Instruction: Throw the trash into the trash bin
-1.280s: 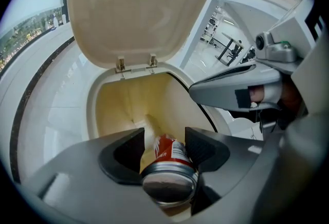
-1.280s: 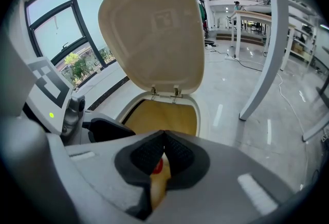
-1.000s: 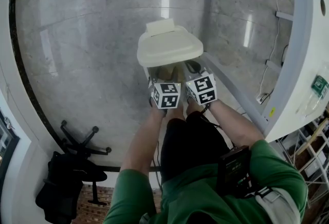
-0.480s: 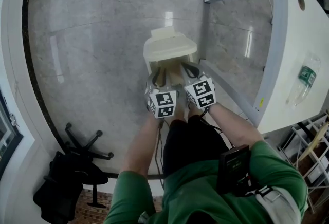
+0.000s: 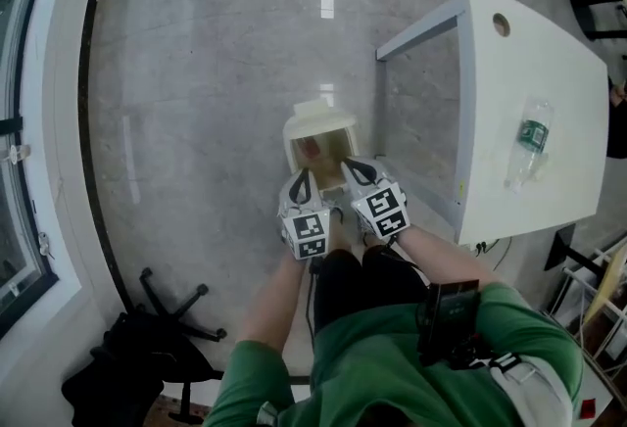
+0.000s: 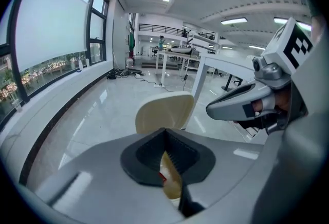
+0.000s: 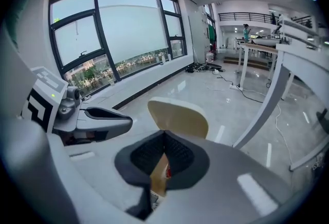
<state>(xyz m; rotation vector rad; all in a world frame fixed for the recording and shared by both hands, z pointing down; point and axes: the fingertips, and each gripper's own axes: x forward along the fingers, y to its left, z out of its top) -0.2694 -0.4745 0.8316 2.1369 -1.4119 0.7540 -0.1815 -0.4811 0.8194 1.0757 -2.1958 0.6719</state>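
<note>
Grey left gripper higher, jaws together

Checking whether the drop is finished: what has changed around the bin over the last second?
Both the left gripper and the right gripper have lifted up and away from the trash bin, which now looks smaller below them. Both are shut with nothing in them. The bin stayed put beside the table, its lid open as before.
</note>
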